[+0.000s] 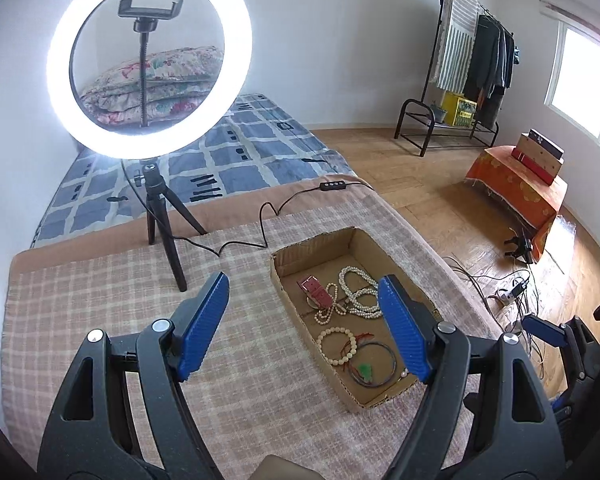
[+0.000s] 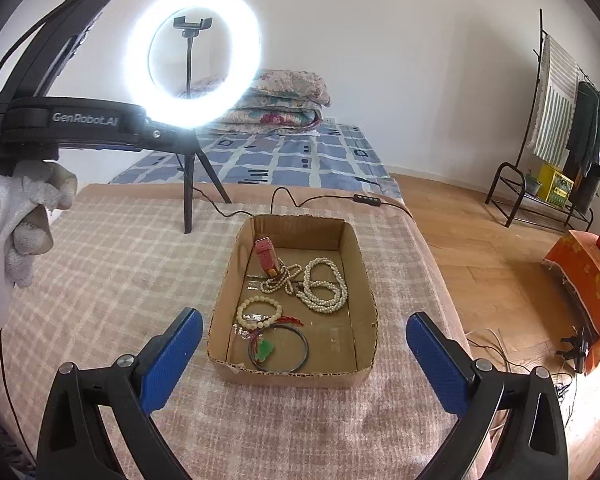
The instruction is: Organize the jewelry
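While both my claws hang tilted downward above the table, my left gripper point(image 1: 304, 324) and right gripper point(image 2: 304, 356) stand wide, holding nothing. My gloved left hand point(image 2: 18, 216) grips its handle. Jewelry lies inside the cardboard box point(image 2: 364, 280) near the table's right edge.

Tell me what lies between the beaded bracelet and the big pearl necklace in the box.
Bare cardboard floor only, between the beaded bracelet and pearl necklace; the right wrist view shows it.

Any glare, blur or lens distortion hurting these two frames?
Left wrist view: ring light blows out to white, fisheye bends the room edges, jewelry in the cardboard box stays sharp. Right wrist view: same ring light flares, sun glare at the floor's right edge.
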The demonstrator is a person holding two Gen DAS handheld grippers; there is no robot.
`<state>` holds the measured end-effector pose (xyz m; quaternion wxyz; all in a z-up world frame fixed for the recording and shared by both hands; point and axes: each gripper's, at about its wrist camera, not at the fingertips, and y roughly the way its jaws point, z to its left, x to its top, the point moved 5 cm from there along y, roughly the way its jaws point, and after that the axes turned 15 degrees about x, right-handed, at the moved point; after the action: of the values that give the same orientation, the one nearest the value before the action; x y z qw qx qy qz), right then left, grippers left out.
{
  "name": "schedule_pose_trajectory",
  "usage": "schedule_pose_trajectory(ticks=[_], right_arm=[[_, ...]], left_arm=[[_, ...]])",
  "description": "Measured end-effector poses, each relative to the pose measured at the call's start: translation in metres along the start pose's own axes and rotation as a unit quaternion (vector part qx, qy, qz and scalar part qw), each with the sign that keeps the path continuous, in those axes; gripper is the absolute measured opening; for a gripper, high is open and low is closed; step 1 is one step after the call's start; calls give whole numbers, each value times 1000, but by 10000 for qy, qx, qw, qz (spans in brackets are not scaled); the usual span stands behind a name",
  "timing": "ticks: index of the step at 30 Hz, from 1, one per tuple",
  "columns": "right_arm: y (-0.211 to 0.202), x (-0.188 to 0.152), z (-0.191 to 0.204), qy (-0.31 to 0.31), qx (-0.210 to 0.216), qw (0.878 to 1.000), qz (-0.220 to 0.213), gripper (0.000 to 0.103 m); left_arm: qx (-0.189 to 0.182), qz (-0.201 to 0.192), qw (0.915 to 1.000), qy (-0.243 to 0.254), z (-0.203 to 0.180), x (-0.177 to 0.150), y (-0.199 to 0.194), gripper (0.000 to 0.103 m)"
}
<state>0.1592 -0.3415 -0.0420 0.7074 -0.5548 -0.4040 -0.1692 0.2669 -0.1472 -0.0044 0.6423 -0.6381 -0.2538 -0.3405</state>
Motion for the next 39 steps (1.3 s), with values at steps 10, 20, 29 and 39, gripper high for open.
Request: schedule_pose_trajectory(ticks=[10, 20, 29, 39], right_arm=[[-22, -2, 18, 22, -138, 9996, -262, 103], [-35, -8, 27, 151, -156, 9990, -385, 103], [-39, -8, 39, 88, -165, 9987, -472, 103], [-44, -6, 37, 117, -376, 9976, -577, 103]], left_arm=[[171, -354, 9992, -56, 32, -36, -58, 91], [323, -515, 9981, 34, 43, -75, -89, 98], [341, -722, 9968, 4, 43, -81, -107, 103], [343, -757, 9965, 104, 41, -89, -115, 103]])
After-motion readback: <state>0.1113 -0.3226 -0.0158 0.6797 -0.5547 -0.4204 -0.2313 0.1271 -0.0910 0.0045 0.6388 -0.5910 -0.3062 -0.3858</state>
